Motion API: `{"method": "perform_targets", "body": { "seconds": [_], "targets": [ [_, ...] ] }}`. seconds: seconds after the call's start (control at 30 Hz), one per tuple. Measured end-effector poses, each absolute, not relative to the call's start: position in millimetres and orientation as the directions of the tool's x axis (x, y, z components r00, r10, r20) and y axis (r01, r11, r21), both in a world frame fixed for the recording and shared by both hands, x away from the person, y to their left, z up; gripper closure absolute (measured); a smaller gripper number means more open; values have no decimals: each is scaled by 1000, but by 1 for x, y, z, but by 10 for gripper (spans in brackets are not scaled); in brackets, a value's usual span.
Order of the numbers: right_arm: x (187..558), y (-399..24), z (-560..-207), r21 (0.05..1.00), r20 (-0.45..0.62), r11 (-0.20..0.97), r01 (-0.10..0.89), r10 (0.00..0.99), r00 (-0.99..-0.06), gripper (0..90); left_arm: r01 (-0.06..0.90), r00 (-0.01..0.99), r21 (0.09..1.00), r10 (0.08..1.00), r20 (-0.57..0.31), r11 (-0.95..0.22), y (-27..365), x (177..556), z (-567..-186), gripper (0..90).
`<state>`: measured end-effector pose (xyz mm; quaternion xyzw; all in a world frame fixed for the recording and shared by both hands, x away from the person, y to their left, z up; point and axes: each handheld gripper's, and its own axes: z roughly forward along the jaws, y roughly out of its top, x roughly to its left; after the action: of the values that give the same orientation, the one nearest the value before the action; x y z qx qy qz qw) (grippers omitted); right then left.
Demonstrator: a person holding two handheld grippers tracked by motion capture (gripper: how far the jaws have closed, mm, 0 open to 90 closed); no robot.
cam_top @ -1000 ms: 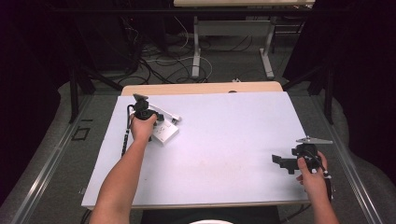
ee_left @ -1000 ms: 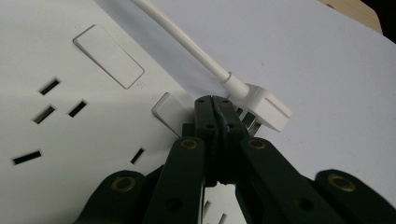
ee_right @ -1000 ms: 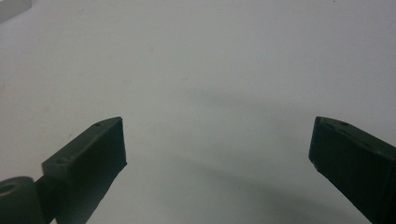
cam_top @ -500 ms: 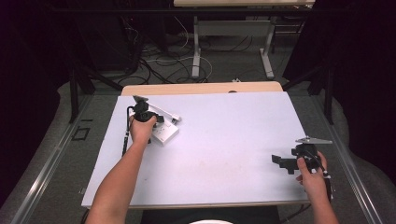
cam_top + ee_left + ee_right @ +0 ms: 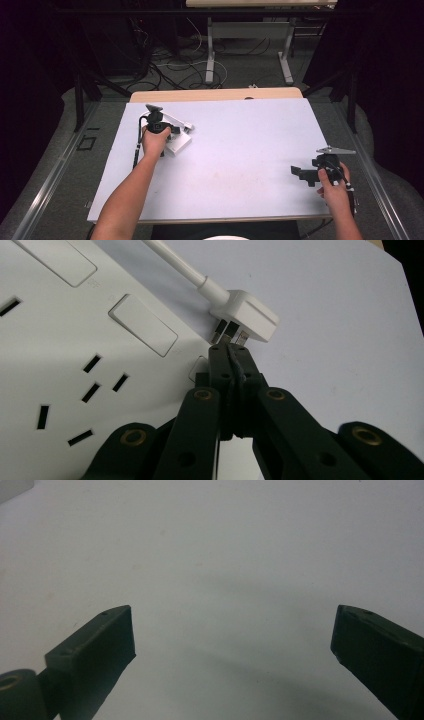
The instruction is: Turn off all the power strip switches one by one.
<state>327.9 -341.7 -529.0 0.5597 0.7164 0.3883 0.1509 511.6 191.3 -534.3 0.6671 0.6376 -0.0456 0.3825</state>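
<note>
Left gripper [image 5: 229, 347] jaws pressed together, tips at white plug's [image 5: 245, 316] metal prongs, beside glossy socket strip [image 5: 65, 355]. Right gripper [image 5: 232, 630] jaws wide apart over matte white table [image 5: 225, 555].

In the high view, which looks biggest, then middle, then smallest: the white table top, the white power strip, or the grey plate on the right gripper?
1. White table top
2. Power strip, partly hidden by the left gripper
3. Grey plate, not much smaller

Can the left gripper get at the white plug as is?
Probably yes. The left gripper, jaws closed with nothing between them, sits just short of the white plug, whose prongs lie bare on the table beside the power strip.
</note>
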Motion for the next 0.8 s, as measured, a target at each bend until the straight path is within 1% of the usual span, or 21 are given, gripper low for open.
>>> {"method": "perform_targets", "body": {
  "seconds": [0.1, 0.17, 0.2, 0.33, 0.4, 0.43, 0.5, 0.53, 0.67, 0.8],
  "targets": [
    [328, -341, -529, 725, 218, 75, 685, 918, -332, 33, 888, 201, 453, 820, -536, 79, 192, 511, -534, 900],
    [328, -341, -529, 724, 216, 79, 685, 917, -335, 33, 887, 205, 455, 820, -535, 75, 191, 511, -533, 900],
    [328, -341, -529, 724, 217, 79, 685, 917, -334, 33, 887, 192, 452, 819, -541, 91, 189, 510, -533, 900],
    [328, -340, -529, 722, 220, 73, 688, 919, -328, 33, 884, 212, 463, 827, -521, 65, 190, 510, -533, 900],
    [328, -340, -529, 722, 220, 73, 688, 919, -328, 33, 884, 207, 461, 819, -536, 79, 188, 509, -534, 900],
    [328, -340, -529, 722, 220, 73, 688, 919, -328, 33, 889, 216, 455, 822, -527, 59, 188, 509, -534, 900],
    [328, -340, -529, 723, 220, 74, 687, 918, -330, 33, 896, 216, 438, 794, -568, 69, 186, 509, -538, 900],
    [328, -340, -529, 723, 221, 74, 687, 918, -331, 33, 894, 216, 442, 794, -568, 73, 184, 508, -538, 900],
    [328, -340, -528, 726, 218, 77, 684, 917, -335, 33, 886, 233, 462, 825, -515, 38, 178, 506, -534, 900],
    [328, -341, -528, 726, 217, 77, 683, 917, -334, 33, 883, 235, 468, 822, -518, 42, 178, 506, -535, 900]
  ]
}}
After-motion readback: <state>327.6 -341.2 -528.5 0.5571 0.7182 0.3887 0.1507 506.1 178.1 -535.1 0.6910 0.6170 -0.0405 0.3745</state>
